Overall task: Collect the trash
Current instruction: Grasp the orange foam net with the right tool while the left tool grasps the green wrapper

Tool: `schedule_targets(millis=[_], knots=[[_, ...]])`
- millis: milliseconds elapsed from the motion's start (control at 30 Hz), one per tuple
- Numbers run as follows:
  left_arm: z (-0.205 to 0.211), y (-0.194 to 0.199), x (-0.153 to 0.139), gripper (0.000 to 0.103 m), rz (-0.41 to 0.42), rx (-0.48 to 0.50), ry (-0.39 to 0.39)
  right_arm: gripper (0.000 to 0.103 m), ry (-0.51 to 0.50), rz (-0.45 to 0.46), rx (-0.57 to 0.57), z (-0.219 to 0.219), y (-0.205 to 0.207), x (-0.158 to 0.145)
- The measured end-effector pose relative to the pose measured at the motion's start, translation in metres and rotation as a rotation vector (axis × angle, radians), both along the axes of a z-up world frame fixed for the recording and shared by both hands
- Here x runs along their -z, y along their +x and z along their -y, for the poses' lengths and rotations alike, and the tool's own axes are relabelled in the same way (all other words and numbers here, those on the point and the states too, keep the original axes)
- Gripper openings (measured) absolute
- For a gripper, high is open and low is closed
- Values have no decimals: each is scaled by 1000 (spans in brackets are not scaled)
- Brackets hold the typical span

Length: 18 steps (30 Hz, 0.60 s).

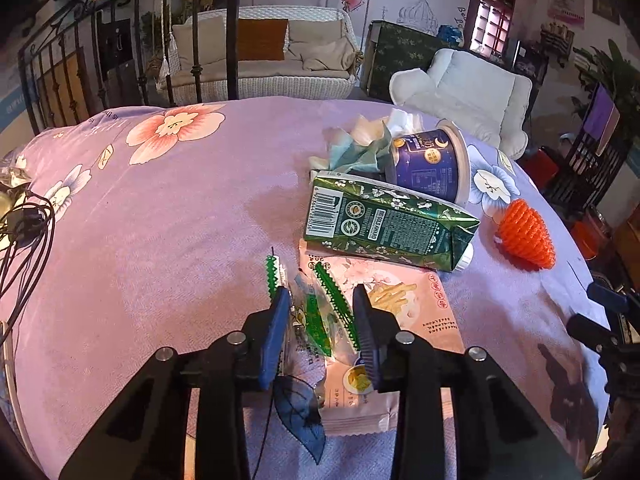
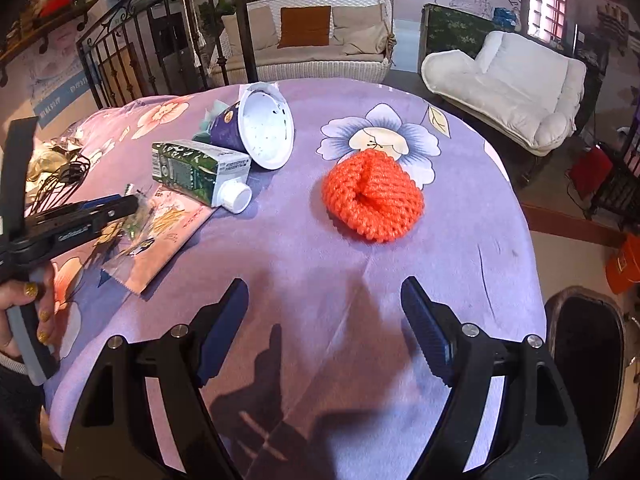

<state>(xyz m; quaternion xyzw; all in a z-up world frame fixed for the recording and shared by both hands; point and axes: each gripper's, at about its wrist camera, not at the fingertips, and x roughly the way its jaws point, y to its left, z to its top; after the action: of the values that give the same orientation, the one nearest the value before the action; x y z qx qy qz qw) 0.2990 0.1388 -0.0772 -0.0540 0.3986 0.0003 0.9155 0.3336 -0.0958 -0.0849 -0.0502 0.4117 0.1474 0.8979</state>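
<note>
Legible print is scarce: "GOLD AWARD" and a barcode on the one green carton, lying on its side on the purple floral cloth; other labels are unreadable. Left gripper, fingers partly closed, brackets one clear green-edged wrapper atop one pink snack packet, contact uncertain. Right gripper is spread wide over bare cloth, one orange foam net ahead, one purple cup beyond.

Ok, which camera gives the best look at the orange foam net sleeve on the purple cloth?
The right wrist view: the orange foam net sleeve sits near centre, unobstructed, its hollow opening visible. The left wrist view shows it only small and distorted towards the right edge.
</note>
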Motion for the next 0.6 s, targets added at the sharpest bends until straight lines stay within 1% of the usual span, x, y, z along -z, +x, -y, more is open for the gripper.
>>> schedule_targets(millis=[33, 100, 233, 300, 367, 433, 467, 500, 533, 600], knots=[[-1, -1, -1, 25, 3, -5, -3, 78, -23, -4, -5, -4, 8, 1], [-3, -4, -2, 16, 13, -15, -5, 73, -58, -8, -5, -8, 26, 3], [-10, -5, 0, 8, 9, -25, -23, 66, -119, -47, 16, -11, 60, 8], [-14, -8, 2, 6, 13, -27, -33, 56, -141, -69, 21, -12, 72, 13], [-16, -11, 2, 5, 16, -31, -34, 35, -145, -85, 24, -11, 78, 18], [-18, -16, 1, 4, 22, -35, -38, 25, -144, -78, 23, -10, 79, 18], [-20, -17, 0, 4, 26, -39, -42, 21, -142, -68, 24, -8, 77, 17], [-21, -20, -1, 4, 32, -42, -46, 19, -136, -63, 25, -6, 75, 15], [-22, -22, -3, 4, 40, -44, -51, 14, -118, -60, 26, -4, 73, 13], [-24, -28, -7, 4, 57, -49, -58, 12, -91, -50, 32, 0, 67, 9]])
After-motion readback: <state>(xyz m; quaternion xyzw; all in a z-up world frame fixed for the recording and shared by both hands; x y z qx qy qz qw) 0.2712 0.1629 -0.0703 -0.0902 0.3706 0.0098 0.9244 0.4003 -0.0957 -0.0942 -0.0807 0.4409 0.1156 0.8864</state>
